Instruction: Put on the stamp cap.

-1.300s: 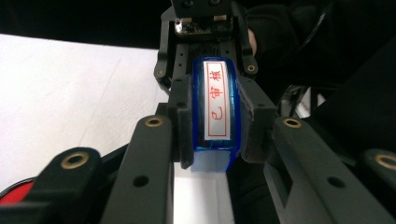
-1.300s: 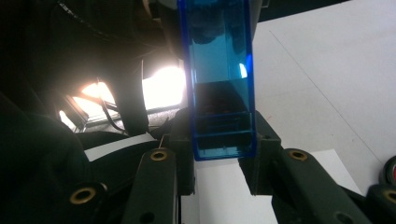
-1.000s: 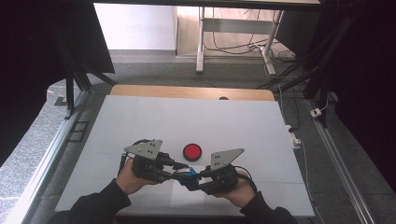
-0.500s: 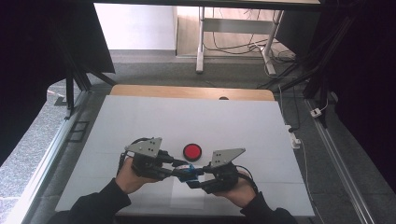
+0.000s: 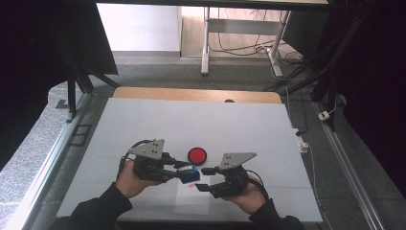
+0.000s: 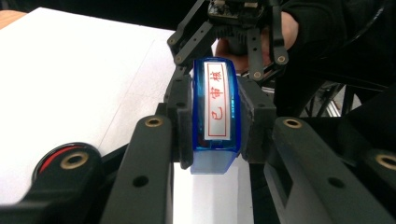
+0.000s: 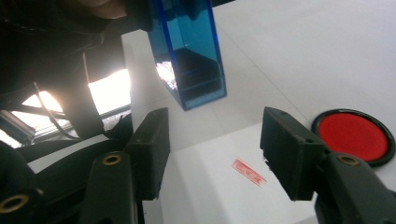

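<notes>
A blue see-through stamp (image 5: 190, 173) with a white label in red characters (image 6: 215, 105) is clamped between the pads of my left gripper (image 5: 184, 172), held just above the table. My right gripper (image 5: 204, 179) faces it from the right. Its jaws have just been opening and nothing is between them (image 7: 215, 149). In the right gripper view the stamp's hollow body (image 7: 191, 51) hangs beyond the jaw tips. Below them, a small red imprint (image 7: 249, 171) marks a white sheet of paper (image 7: 219, 191).
A round red ink pad (image 5: 197, 155) in a black rim lies on the white table (image 5: 143, 124) just behind the grippers. It is at the right in the right gripper view (image 7: 353, 134). The paper sheet (image 5: 191, 206) lies near the front edge.
The right gripper's jaws, closed at the stamp's end a second ago, have spread apart. Both hands and the stamp have kept their places.
</notes>
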Available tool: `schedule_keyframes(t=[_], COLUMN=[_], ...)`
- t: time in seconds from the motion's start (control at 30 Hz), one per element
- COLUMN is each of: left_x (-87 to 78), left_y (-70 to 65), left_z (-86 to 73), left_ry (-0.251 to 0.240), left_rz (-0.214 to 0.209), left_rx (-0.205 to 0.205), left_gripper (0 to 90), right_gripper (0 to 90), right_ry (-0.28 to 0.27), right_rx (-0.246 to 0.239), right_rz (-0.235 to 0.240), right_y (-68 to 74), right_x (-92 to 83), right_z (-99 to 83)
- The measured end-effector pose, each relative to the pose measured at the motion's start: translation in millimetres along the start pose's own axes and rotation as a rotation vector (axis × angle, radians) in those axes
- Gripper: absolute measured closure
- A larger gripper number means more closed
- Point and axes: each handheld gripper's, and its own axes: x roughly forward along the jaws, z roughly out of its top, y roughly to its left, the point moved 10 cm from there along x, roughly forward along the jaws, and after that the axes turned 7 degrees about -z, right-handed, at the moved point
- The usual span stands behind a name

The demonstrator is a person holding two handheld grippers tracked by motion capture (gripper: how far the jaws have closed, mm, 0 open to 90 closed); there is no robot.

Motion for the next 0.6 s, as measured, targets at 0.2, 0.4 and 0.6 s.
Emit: schedule_keyframes(t=[0.2,0.4,0.6], left_x=[-5.5,-10.7,-14.5], left_y=[5.5,13.1,19.1], left_z=[-2.7,-6.8,-10.7], left_ry=[0.014,0.028,0.047], left_rz=[0.032,0.082,0.127], left_rx=[-0.018,-0.05,-0.077], left_gripper=[70.0,70.1,70.1], right_gripper=[37.1,31.7,26.1], right_ry=[0.011,0.017,0.044], right_rx=[0.023,0.052,0.076], right_rz=[-0.057,-0.108,-0.146], right_y=[-8.5,-17.5,-22.3], right_x=[-5.4,-12.5,-15.5], right_z=[-3.6,-6.4,-14.3])
